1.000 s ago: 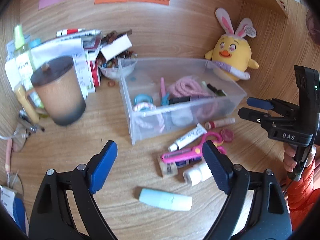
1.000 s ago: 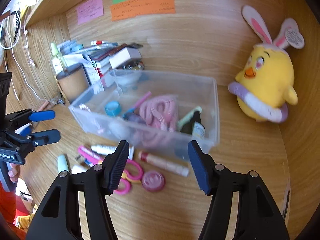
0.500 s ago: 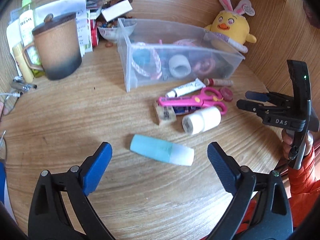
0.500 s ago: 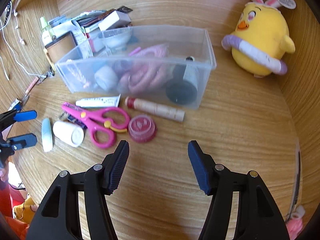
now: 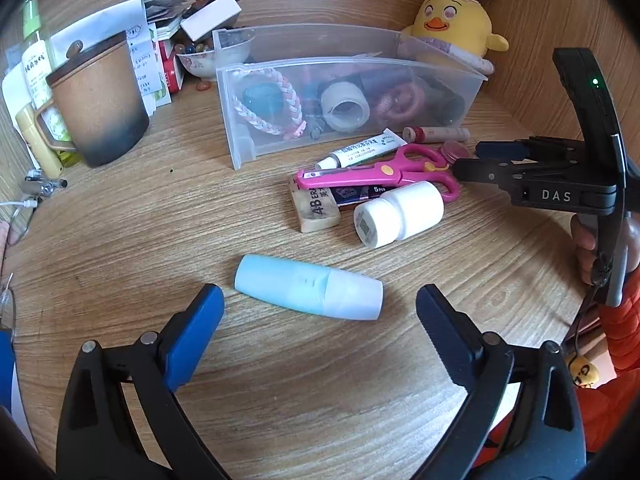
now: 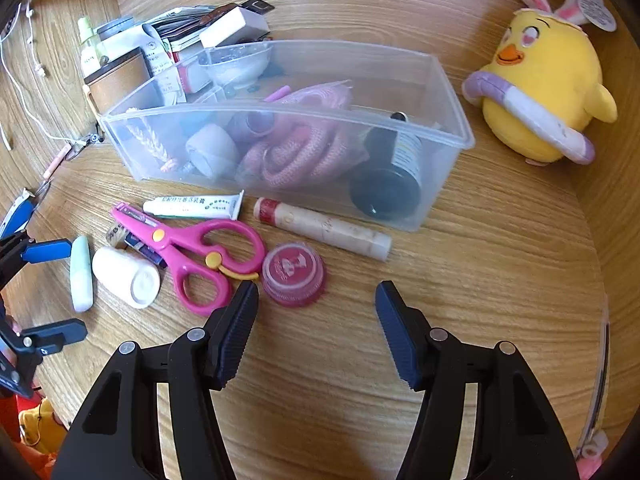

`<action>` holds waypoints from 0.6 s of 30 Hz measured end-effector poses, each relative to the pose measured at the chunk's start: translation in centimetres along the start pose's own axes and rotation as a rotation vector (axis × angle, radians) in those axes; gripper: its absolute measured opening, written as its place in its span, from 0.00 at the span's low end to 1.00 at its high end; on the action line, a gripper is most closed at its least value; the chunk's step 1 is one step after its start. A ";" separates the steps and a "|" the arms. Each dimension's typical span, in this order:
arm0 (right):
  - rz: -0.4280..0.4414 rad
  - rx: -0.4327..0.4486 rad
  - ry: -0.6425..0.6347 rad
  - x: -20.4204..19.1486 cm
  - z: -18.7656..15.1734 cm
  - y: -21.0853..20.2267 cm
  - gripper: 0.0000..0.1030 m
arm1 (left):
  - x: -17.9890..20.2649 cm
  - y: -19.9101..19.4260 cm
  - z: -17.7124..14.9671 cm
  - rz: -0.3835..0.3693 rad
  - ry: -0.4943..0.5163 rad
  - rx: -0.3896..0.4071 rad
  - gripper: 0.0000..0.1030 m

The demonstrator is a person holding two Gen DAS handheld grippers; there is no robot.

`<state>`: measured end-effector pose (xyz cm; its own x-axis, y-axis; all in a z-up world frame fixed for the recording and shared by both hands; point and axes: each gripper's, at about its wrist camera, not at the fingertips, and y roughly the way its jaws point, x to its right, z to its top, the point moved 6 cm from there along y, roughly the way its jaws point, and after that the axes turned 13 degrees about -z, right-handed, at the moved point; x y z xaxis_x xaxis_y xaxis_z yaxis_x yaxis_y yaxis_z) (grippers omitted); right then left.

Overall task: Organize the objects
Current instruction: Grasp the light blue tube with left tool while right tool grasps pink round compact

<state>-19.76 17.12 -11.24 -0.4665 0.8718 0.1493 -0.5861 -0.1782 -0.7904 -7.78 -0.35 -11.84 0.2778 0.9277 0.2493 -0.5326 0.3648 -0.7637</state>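
A light blue tube (image 5: pixel 308 290) (image 6: pixel 81 274) lies on the wooden desk. My left gripper (image 5: pixel 318 292) (image 6: pixel 56 290) is open wide, with its blue pads on either side of the tube and not touching it. Beyond lie a white bottle (image 5: pixel 400 214), an eraser (image 5: pixel 316 210), pink scissors (image 5: pixel 376 170) (image 6: pixel 188 248), an ointment tube (image 6: pixel 194 206) and a pale stick (image 6: pixel 324 228). My right gripper (image 6: pixel 316 286) (image 5: pixel 480 160) is open and holds nothing. A red round cap (image 6: pixel 293 274) sits just ahead of its left finger. The clear bin (image 6: pixel 448 88) behind holds pink rope, a dark bottle and tape rolls.
A brown lidded mug (image 5: pixel 100 100) and a pile of papers and boxes (image 5: pixel 160 40) stand at the back left. A yellow plush chick (image 6: pixel 544 92) sits by the right wall. Wooden walls close the back and right. A hand in an orange sleeve (image 5: pixel 624 320) holds the right gripper.
Both grippers have come down closer to the desk. The left one has opened wider and the light blue tube now lies between its fingers. The right one has neared the red cap.
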 end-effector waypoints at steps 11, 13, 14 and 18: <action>0.024 0.026 -0.009 -0.6 0.6 -0.1 0.30 | 0.2 -0.8 0.7 0.017 0.028 0.045 0.71; 0.027 0.033 0.004 -0.4 0.7 -0.4 0.30 | 0.1 -1.2 1.0 0.021 0.023 0.060 0.71; 0.028 0.037 0.011 -0.2 0.6 -0.6 0.30 | -0.1 -1.6 1.2 0.026 0.019 0.070 0.71; 0.033 0.064 0.038 0.5 0.8 -1.8 0.30 | -0.5 -2.8 2.4 0.032 -0.002 0.119 0.71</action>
<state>-19.45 17.47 -9.23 -0.4613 0.8815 0.1007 -0.6129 -0.2346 -0.7545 -8.37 -1.68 -8.39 0.2577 0.9392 0.2271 -0.6324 0.3416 -0.6952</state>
